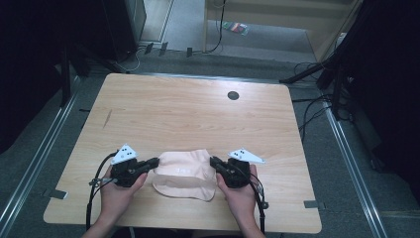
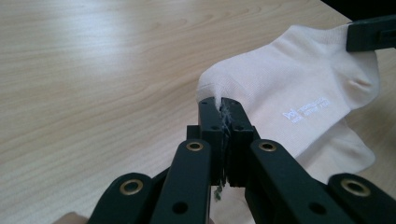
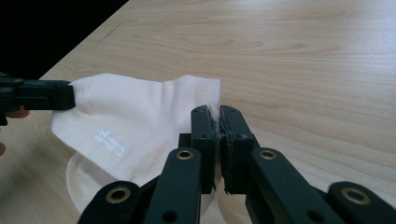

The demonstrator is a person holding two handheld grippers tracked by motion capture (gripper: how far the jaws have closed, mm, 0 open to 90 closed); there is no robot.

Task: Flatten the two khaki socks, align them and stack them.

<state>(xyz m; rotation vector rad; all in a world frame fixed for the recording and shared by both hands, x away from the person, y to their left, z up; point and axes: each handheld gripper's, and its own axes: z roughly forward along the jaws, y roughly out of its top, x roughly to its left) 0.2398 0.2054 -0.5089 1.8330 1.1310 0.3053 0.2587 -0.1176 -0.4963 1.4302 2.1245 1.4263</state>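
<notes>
A pale pink ankle sock (image 1: 184, 173) lies flat near the table's front edge, with small white lettering on it (image 2: 306, 110). My left gripper (image 1: 155, 161) is shut on the sock's left edge; the cloth (image 2: 280, 88) is pinched between its jaws (image 2: 220, 103). My right gripper (image 1: 213, 161) is shut on the sock's right edge, where a fold of fabric (image 3: 140, 116) sits between the jaws (image 3: 217, 112). The sock is stretched lightly between both grippers. Each gripper view also shows the other gripper's jaw tip clamped on the far edge.
The wooden table (image 1: 188, 109) has a small dark round grommet (image 1: 233, 95) at the back centre. Cables and dark stands lie on the grey floor around it. A hand holds each gripper at the front edge.
</notes>
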